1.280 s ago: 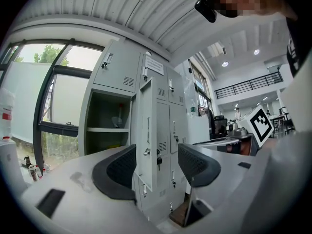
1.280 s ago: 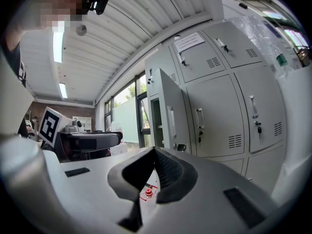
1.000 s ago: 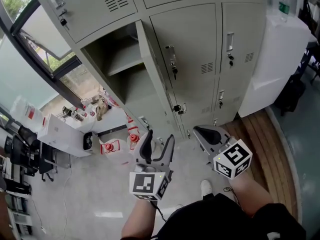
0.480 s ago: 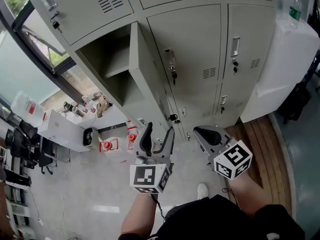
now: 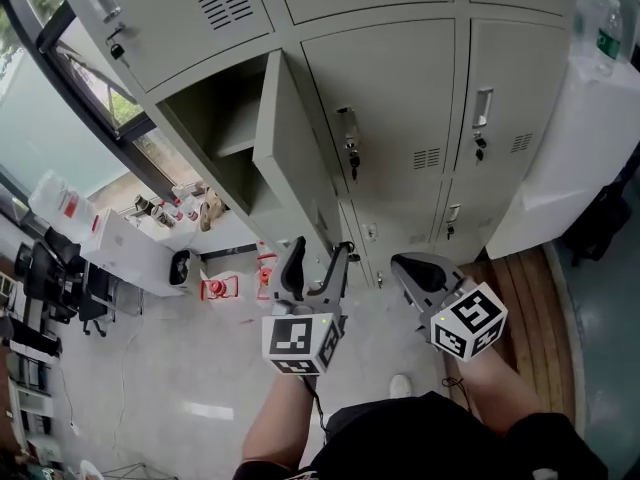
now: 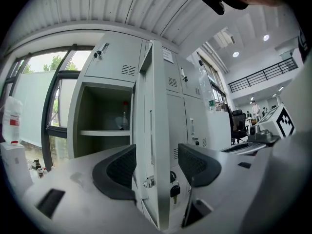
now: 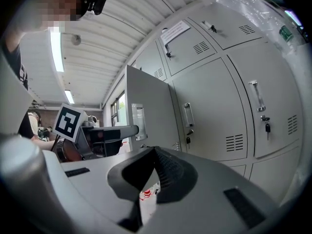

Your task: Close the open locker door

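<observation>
The grey locker bank fills the top of the head view. One locker door (image 5: pixel 287 158) stands open, swung out from its compartment (image 5: pixel 215 118), which holds a shelf. My left gripper (image 5: pixel 314 265) is open, below and in front of the door's lower edge, not touching it. In the left gripper view the door (image 6: pixel 157 126) shows edge-on in line with the gap of the left gripper (image 6: pixel 156 167), and a bottle (image 6: pixel 126 117) stands on the shelf. My right gripper (image 5: pixel 413 268) is shut on nothing, lower right of the door. In the right gripper view the right gripper (image 7: pixel 156 172) points at the door (image 7: pixel 146 113).
A white cabinet (image 5: pixel 565 148) with a bottle (image 5: pixel 607 28) on top stands right of the lockers. A window (image 5: pixel 60 108) is at left. White boxes (image 5: pixel 130 253) and red items (image 5: pixel 215 288) lie on the floor at left. Closed lockers with keys (image 5: pixel 351 158) are beside the door.
The head view has shifted, so the lockers look closer and more of the door's face shows. Both grippers keep their pose, left open and right shut.
</observation>
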{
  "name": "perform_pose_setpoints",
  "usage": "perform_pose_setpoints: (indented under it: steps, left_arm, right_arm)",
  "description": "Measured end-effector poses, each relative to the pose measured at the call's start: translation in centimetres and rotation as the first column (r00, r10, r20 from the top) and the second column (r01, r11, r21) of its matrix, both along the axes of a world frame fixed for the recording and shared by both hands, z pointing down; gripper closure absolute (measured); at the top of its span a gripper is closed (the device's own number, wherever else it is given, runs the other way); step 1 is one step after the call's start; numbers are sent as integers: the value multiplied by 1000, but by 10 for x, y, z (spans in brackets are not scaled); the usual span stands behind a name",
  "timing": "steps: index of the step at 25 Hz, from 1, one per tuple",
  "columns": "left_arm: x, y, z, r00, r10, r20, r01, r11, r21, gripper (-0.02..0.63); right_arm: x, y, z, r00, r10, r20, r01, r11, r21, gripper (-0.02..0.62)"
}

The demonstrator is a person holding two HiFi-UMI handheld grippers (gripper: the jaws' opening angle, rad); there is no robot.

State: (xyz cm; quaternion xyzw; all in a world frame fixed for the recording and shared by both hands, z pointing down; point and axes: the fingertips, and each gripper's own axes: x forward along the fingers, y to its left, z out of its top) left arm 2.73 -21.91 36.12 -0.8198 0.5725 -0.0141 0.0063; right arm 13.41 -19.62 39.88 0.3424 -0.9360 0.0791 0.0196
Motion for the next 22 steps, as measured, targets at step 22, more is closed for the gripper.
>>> perform_pose_setpoints:
  steps: [22]
  left_arm:
    - [-41,-15,0,986,-164,4,164,986,-19,410]
  right_arm:
    - [-20,-15,-6,997,-77,14,77,997,0,542]
